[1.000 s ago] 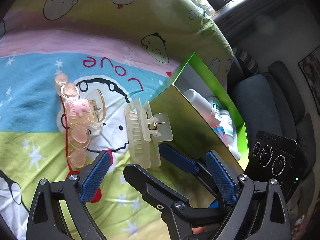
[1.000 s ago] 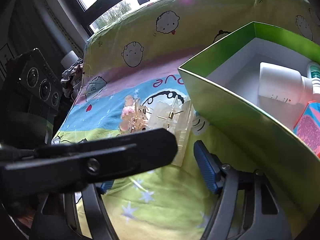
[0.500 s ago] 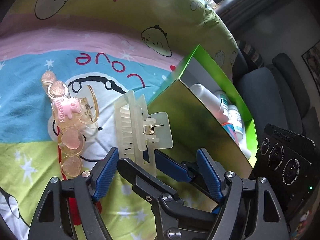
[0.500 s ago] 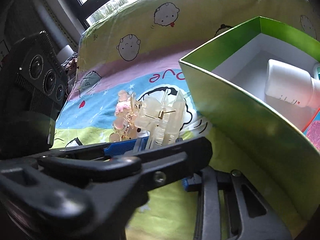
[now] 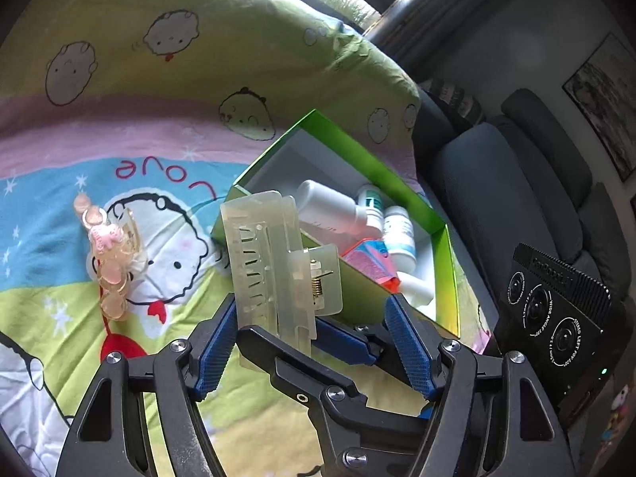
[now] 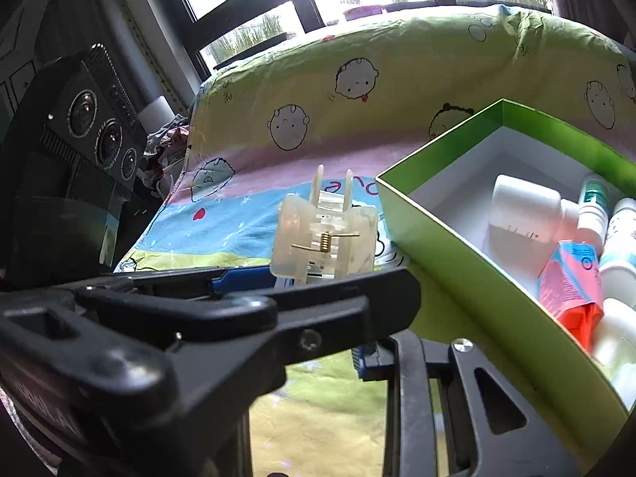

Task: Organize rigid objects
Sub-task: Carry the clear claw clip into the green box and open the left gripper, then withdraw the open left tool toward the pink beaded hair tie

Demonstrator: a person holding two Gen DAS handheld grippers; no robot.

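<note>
Translucent cream hair claw (image 5: 278, 262) with brass spring, between right tongs (image 5: 306, 338); left tongs (image 5: 314, 342) closing.

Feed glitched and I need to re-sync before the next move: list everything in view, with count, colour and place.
hair claw clip: one, translucent cream, held above the sheet
beaded hair clip: one, pink, lying on the sheet left of the claw clip
box: one, green outside, white inside, open, on the sheet at right
bottles: at least four, white, lying in the box
carton: one, pink with a red end, in the box
cartoon bed sheet: one, green, pink and blue bands, under everything
camera unit: one, black, three lenses, far right
armchair: one, dark grey, beyond the bed
right gripper: black, blue pads, shut on the claw clip's lower end
left gripper: black, blue pads, fingers closing, with the clip between them
</note>
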